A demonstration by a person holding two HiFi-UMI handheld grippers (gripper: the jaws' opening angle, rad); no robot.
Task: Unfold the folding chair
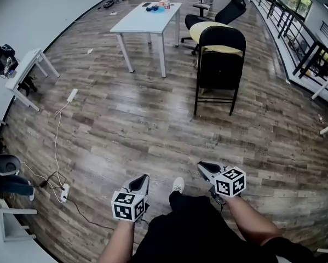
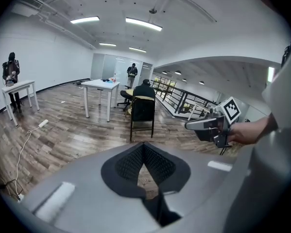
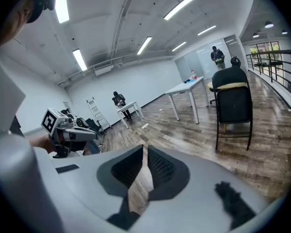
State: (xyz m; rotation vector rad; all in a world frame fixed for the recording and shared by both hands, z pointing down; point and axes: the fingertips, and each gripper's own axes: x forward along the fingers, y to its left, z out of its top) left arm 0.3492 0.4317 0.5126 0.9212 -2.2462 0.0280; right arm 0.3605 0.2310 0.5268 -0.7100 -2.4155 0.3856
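Observation:
The black folding chair (image 1: 221, 64) stands folded and upright on the wood floor, well ahead of both grippers. It also shows in the left gripper view as the folding chair (image 2: 143, 111) and in the right gripper view as the folding chair (image 3: 234, 106). My left gripper (image 1: 144, 178) is held low near my body, jaws shut with nothing in them (image 2: 144, 145). My right gripper (image 1: 203, 166) is beside it, jaws together at the tips and empty (image 3: 145, 148). Neither touches the chair.
A white table (image 1: 147, 15) stands behind and left of the chair, and an office chair (image 1: 218, 15) with a yellow seat (image 1: 207, 32) right behind it. A small white table (image 1: 27, 67) and cable with power strip (image 1: 62, 192) lie left. A railing (image 1: 284, 15) runs along the right.

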